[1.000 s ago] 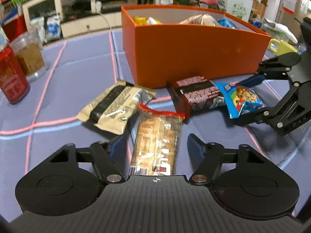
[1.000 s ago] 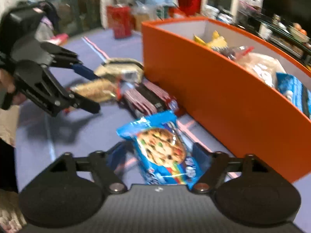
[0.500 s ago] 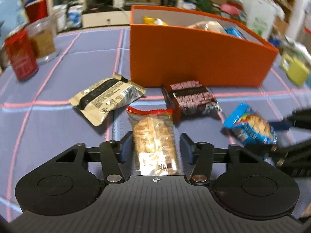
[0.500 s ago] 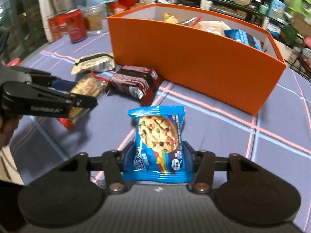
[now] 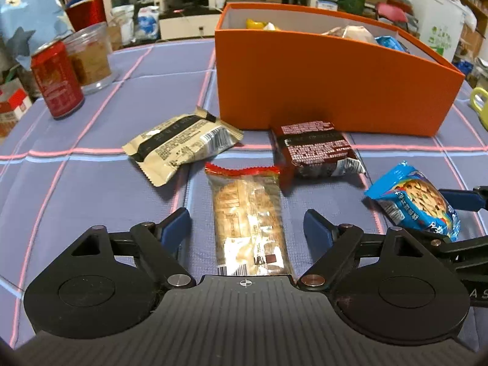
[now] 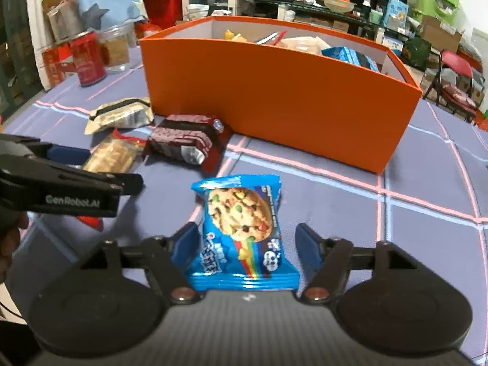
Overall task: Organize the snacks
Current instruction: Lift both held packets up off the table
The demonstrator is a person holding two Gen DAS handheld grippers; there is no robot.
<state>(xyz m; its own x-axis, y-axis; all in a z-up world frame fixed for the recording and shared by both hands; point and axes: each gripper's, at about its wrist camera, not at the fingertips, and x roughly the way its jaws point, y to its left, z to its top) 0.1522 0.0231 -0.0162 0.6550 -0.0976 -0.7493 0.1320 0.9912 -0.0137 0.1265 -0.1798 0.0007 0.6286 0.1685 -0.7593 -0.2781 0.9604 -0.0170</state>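
The left gripper (image 5: 246,224) points down at the table (image 5: 91,189), and its jaws have just been opening. They now stand spread on both sides of a clear cracker pack (image 5: 248,222) with a red top edge, and the blue pads do not touch it. The right gripper (image 6: 245,242) has also just been opening its jaws. A blue cookie pack (image 6: 241,231) lies flat between them; the right pad is clearly apart from it, while the left pad is just beside its edge (I cannot tell if it touches).

An orange box (image 5: 323,82) stands toward the far edge of the table, already with several snacks inside. A dark brown snack pack (image 5: 314,152) lies just in front of its near wall, and a beige pack (image 5: 183,143) with a black stripe lies near the box's left corner. Far to the left, a red can (image 5: 58,87) stands beside a glass jar (image 5: 90,58).
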